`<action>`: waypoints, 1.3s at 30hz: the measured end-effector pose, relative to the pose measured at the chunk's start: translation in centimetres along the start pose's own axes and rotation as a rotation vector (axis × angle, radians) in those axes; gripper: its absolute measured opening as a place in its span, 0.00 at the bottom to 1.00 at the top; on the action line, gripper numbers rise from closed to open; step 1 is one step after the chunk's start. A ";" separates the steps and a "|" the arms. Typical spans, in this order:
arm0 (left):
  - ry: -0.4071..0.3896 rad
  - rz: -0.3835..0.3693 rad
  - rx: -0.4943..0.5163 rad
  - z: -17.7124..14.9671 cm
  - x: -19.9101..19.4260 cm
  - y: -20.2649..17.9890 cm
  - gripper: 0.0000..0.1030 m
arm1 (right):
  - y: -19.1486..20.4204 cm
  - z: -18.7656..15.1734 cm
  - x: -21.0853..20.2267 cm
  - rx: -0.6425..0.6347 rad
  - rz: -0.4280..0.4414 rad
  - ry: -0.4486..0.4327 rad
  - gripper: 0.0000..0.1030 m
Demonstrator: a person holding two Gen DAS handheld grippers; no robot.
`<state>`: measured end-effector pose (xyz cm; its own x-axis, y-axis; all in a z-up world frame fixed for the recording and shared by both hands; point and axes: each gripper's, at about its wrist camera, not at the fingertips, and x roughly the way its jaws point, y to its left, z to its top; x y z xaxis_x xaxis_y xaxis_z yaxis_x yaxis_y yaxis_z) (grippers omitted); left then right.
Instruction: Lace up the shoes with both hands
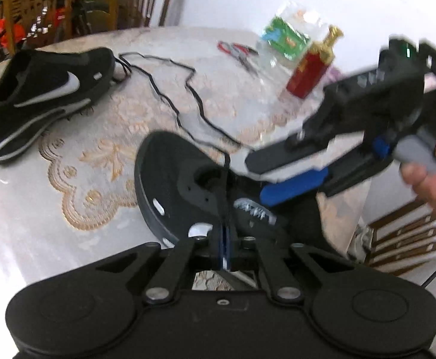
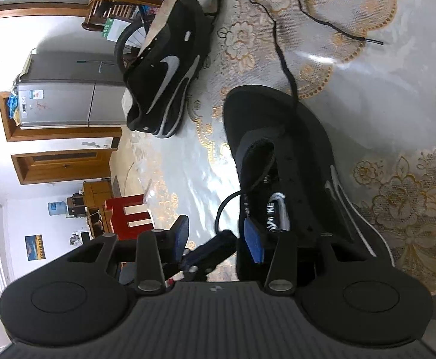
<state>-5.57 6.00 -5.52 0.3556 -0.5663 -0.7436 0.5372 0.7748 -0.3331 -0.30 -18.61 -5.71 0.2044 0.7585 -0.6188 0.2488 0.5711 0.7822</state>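
My left gripper [image 1: 224, 233] pinches the thin, limp black shoelace [image 1: 170, 95] – slippery, so grip its stiff tip (aglet) – while my right gripper [image 2: 218, 239] gapes over the black mesh sneaker [image 2: 301, 137].

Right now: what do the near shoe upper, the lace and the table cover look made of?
Near shoe: matte black, suede-like or textile upper, no shine.
Lace: thin black woven cord, limp and kinked, with a stiff tip.
Table cover: beige lace cloth apparently under clear glossy plastic; it shows glare.
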 end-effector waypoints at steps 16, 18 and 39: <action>-0.001 -0.036 0.015 2.3 -0.2 -1.5 0.02 | -0.4 -0.2 0.3 0.057 0.016 -0.035 0.26; 0.004 -0.029 0.015 2.3 0.0 -1.4 0.02 | -0.5 -0.2 0.2 0.063 0.014 -0.037 0.26; 0.107 0.194 0.039 3.3 3.0 -1.3 0.52 | -1.1 1.8 -0.4 -0.033 -0.010 -0.305 0.03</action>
<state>-2.70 2.32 -5.41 0.3732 -0.3732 -0.8494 0.4965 0.8537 -0.1570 1.07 -20.06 -6.47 0.4782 0.6263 -0.6157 0.2222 0.5919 0.7747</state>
